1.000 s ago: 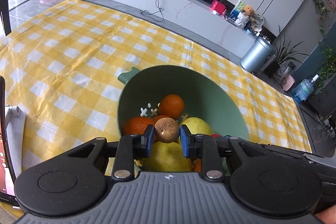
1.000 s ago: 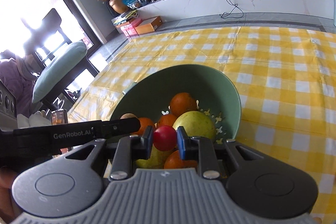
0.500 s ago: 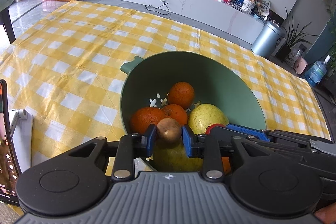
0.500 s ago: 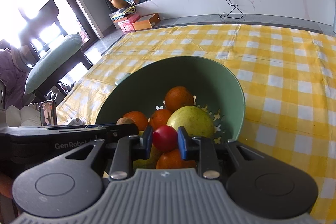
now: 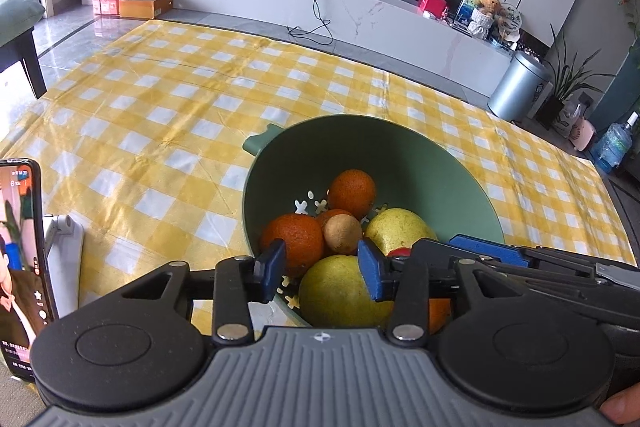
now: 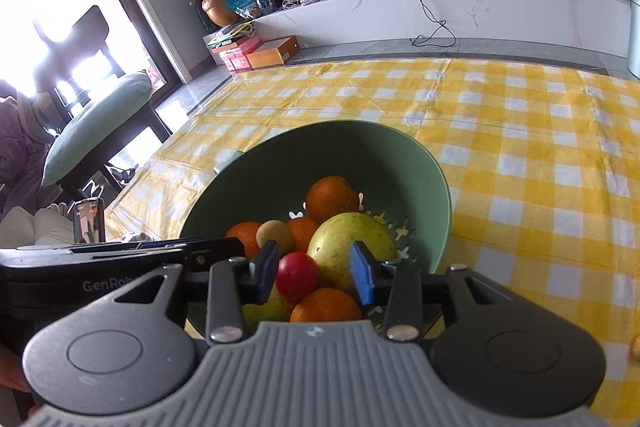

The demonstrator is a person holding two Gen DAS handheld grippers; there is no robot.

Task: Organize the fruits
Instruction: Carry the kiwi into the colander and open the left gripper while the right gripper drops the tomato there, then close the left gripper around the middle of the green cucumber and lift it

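phone (image 5: 20, 251) on yellow checked cloth (image 5: 168, 131)

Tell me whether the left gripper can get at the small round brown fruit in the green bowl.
Probably yes: the left gripper is open just short of the small round brown fruit, which sits atop the pile in the green bowl, uncovered.

One green bowl (image 6: 424, 163), four oranges (image 6: 332, 199), two pears (image 6: 352, 239), one red fruit (image 6: 297, 275), one brown fruit (image 6: 274, 233)

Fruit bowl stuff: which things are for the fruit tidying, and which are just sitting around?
For the job:
green bowl
oranges
pears
small brown fruit
small red fruit
left gripper, open
right gripper, open

Just lying about:
phone
checked cloth
metal bin
orange box
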